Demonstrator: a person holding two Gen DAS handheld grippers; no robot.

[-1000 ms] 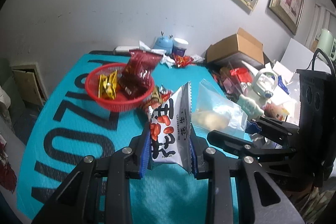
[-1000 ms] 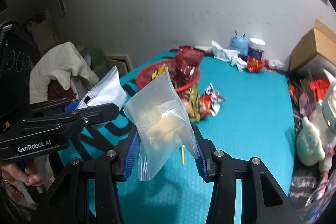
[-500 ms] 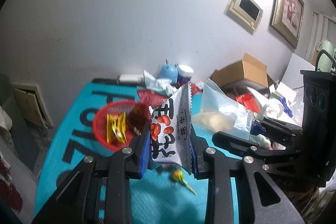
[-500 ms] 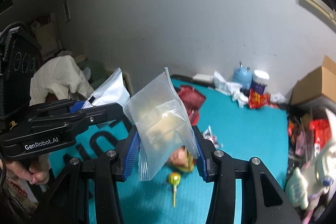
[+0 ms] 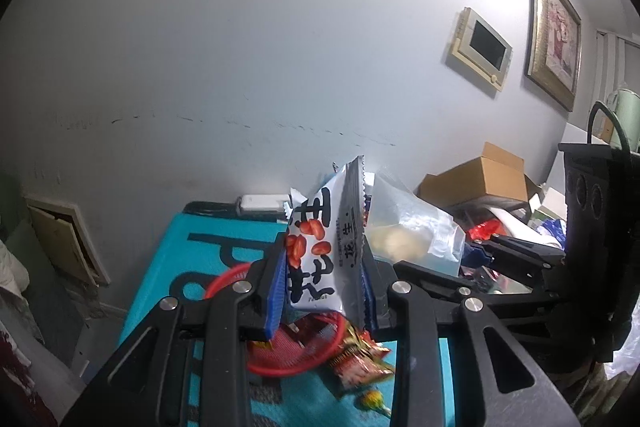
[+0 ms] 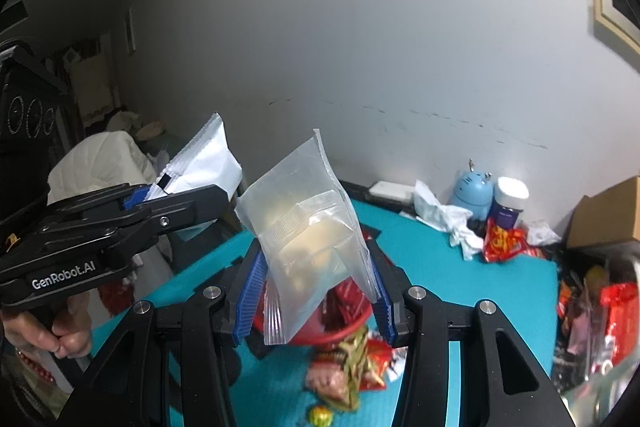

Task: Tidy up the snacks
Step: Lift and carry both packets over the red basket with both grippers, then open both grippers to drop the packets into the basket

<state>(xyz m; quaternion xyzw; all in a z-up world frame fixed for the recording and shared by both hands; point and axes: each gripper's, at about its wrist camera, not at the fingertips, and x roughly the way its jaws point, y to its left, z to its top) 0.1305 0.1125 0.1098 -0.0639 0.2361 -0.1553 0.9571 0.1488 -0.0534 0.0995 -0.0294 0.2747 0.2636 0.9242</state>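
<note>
Fingers [image 5: 276,291] clamped on white peanut packet [image 5: 324,247]; right gripper [image 6: 316,301] on clear pouch [image 6: 312,239]

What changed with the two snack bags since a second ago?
Both tools rose and moved toward the red mesh basket, which now sits low, right beneath them. The left tool still clamps the white peanut packet; the right tool still clamps the clear plastic zip bag. Nothing was let go.
</note>
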